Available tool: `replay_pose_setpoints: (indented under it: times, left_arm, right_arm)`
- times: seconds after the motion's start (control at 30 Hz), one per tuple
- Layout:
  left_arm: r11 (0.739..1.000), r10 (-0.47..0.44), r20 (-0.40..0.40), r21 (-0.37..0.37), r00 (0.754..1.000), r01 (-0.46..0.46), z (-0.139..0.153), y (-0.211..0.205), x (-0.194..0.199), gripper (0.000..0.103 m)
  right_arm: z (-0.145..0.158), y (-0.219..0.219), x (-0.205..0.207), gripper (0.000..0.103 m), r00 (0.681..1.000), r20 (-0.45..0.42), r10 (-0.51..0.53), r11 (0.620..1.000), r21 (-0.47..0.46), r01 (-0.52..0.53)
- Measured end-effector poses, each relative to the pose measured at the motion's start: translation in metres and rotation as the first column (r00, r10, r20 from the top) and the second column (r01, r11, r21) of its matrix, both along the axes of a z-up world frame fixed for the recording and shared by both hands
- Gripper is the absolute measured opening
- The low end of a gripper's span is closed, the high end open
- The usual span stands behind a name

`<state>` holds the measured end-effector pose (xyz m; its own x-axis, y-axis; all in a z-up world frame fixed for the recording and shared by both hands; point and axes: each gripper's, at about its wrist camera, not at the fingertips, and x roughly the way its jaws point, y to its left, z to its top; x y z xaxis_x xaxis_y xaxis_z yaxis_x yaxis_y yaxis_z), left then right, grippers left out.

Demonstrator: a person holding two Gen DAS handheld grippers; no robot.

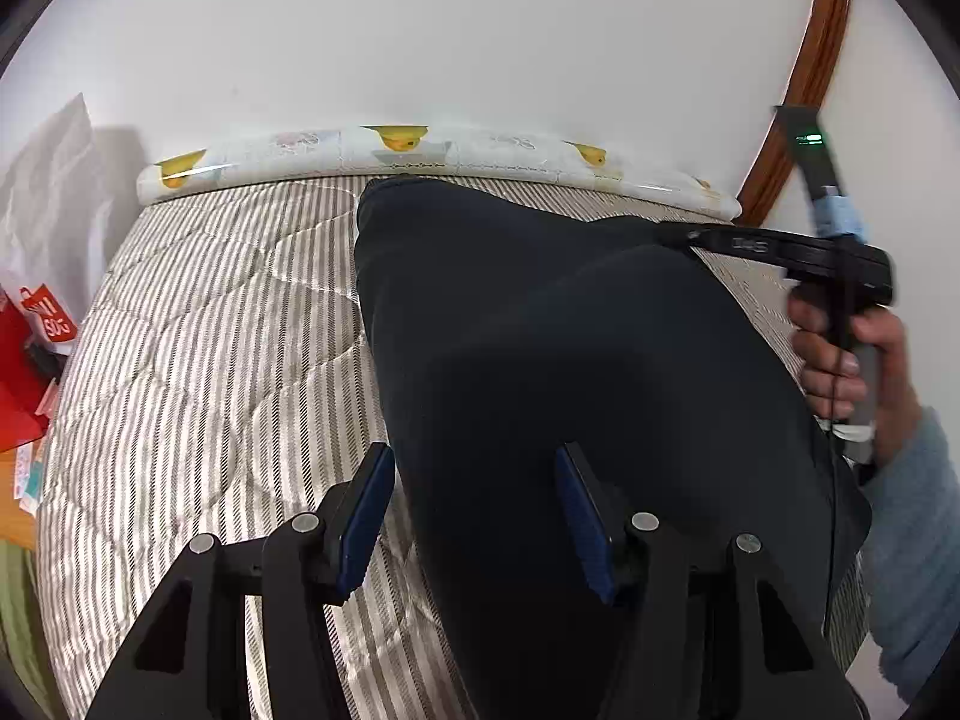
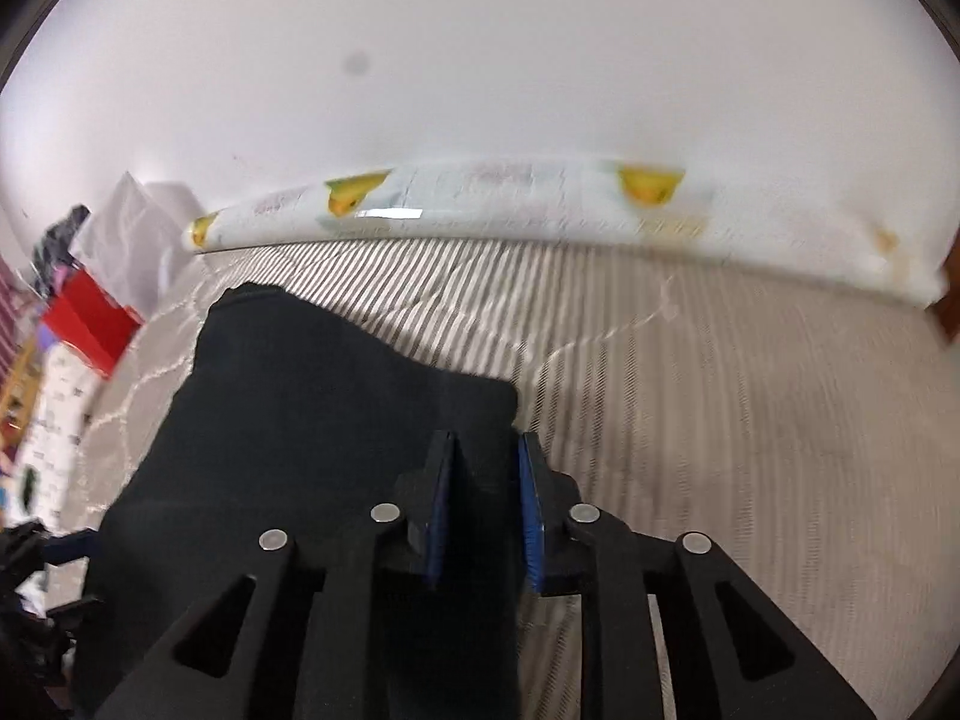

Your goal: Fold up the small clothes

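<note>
A dark navy garment (image 1: 570,360) lies on the striped quilted bed cover (image 1: 210,330). My left gripper (image 1: 474,516) is open, its blue pads straddling the garment's near left edge without closing on it. My right gripper (image 2: 483,510) has its jaws partly closed around the garment's (image 2: 300,420) right edge, with cloth between the pads; a gap remains. In the left wrist view the right gripper (image 1: 678,237) reaches onto the garment's far right corner, held by a hand (image 1: 852,360).
A white bolster with yellow duck prints (image 1: 420,156) runs along the far edge of the bed against a white wall. Red bags and white paper (image 1: 36,312) sit off the left side. A wooden frame (image 1: 804,90) curves at the right.
</note>
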<state>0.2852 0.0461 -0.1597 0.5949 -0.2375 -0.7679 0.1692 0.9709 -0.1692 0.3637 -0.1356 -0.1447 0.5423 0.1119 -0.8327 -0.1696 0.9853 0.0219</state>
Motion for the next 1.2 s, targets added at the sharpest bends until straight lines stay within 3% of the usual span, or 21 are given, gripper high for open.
replay_pose_setpoints:
  times: [0.2, 0.27, 0.37, 0.73, 0.87, 1.03, 1.1, 1.2]
  left_arm:
    - [1.000, 0.020, -0.004, 0.007, 1.000, -0.020, 0.003, -0.002, -0.010, 0.053]
    - [1.000, 0.027, -0.006, 0.006, 1.000, -0.027, 0.003, -0.003, -0.015, 0.053]
    - [0.999, 0.039, -0.013, 0.018, 0.999, -0.038, 0.002, -0.005, -0.024, 0.053]
    - [0.998, 0.067, -0.013, 0.011, 0.998, -0.067, 0.001, -0.006, -0.061, 0.054]
    - [0.997, 0.070, -0.019, 0.013, 0.997, -0.070, 0.000, -0.007, -0.075, 0.054]
    - [0.998, 0.050, -0.003, -0.034, 0.999, -0.050, 0.004, -0.008, -0.092, 0.054]
    - [0.999, 0.049, -0.005, -0.016, 0.999, -0.049, 0.001, -0.012, -0.098, 0.055]
    - [0.999, 0.037, -0.014, -0.020, 0.999, -0.037, -0.004, -0.013, -0.108, 0.056]
  right_arm:
    - [0.030, 0.000, -0.057, 0.027, 0.998, 0.052, 0.043, 0.999, -0.025, -0.042]
    - [0.023, 0.006, -0.079, 0.029, 0.996, -0.004, 0.094, 0.995, -0.017, -0.094]
    - [0.007, 0.009, -0.106, 0.029, 0.994, -0.027, 0.105, 0.991, -0.085, -0.107]
    - [-0.003, -0.007, -0.169, 0.029, 0.996, 0.004, -0.084, 0.983, -0.166, 0.084]
    - [0.006, -0.018, -0.188, 0.029, 0.990, 0.001, -0.143, 0.979, -0.148, 0.141]
    - [0.025, -0.023, -0.223, 0.032, 0.988, 0.058, -0.144, 0.987, -0.065, 0.147]
    - [0.028, -0.019, -0.236, 0.033, 0.990, 0.070, -0.127, 0.991, -0.036, 0.129]
    - [0.020, -0.011, -0.246, 0.032, 0.989, 0.066, -0.129, 0.988, -0.077, 0.134]
